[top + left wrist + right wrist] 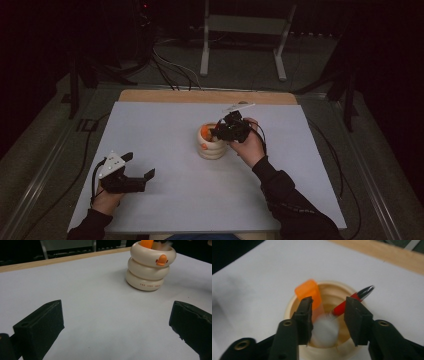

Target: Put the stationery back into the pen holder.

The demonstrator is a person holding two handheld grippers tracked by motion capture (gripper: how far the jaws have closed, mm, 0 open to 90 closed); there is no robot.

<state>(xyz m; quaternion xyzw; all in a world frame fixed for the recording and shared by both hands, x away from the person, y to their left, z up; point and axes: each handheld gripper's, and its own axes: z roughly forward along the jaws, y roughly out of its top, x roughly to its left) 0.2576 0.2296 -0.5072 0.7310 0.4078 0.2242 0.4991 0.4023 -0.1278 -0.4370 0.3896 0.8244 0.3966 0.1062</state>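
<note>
Left gripper view, cream duck-bill holder [149, 267], base lettering unreadable, left tool [117, 327] wide, right tool [327, 315] narrow, empty.

A cream ringed holder [211, 146] stood upright mid-table, an orange-capped marker [310, 293] and a red pen [352, 298] leaning inside it.

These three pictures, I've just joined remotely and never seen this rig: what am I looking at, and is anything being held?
No robot here: a person holds a two-fingered gripper in each hand at a table covered by a white sheet. The high view looks down from above; the other two pictures come from cameras riding on each gripper. The left gripper rests open near the table's front, holding nothing. On the sheet stands a cream ringed pen holder with a duck bill. The right gripper hovers over its mouth, fingers apart around a blurred whitish item; whether it is gripped is unclear. An orange marker and a red pen stand inside.
</note>
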